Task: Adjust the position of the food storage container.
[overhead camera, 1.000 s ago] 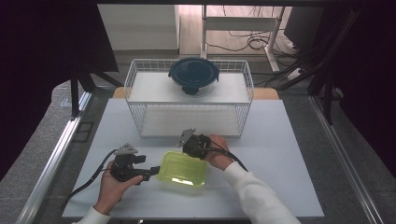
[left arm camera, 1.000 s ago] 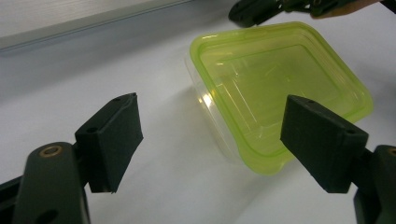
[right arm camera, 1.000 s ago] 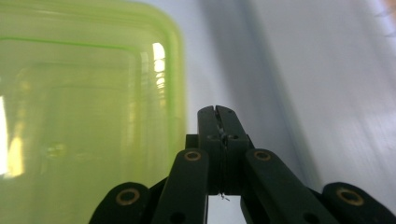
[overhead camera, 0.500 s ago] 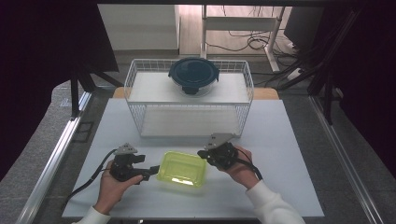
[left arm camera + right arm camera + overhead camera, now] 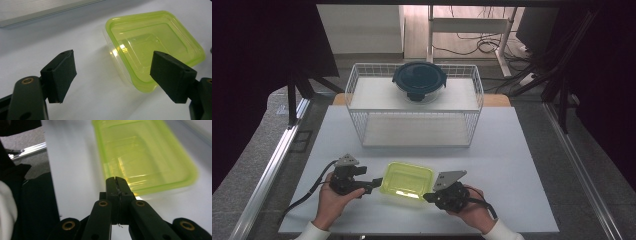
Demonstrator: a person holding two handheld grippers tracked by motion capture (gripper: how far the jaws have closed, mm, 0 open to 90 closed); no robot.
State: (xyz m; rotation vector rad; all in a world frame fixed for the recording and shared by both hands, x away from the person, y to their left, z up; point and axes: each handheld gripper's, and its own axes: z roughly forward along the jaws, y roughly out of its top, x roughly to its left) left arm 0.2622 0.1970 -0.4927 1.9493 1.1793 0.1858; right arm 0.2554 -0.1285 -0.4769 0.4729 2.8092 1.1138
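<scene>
My left claw (image 5: 112, 75) gapes wide, my right claw (image 5: 116, 182) is pinched empty; the lime-green rectangular plastic container (image 5: 407, 180) sits ungrasped between them.

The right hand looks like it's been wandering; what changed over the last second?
The right gripper, shut and empty, swung from behind the green container around to its near right corner. The left gripper stayed open at the container's left edge; the container and the round lidded bowl on the wire rack kept their places.
</scene>
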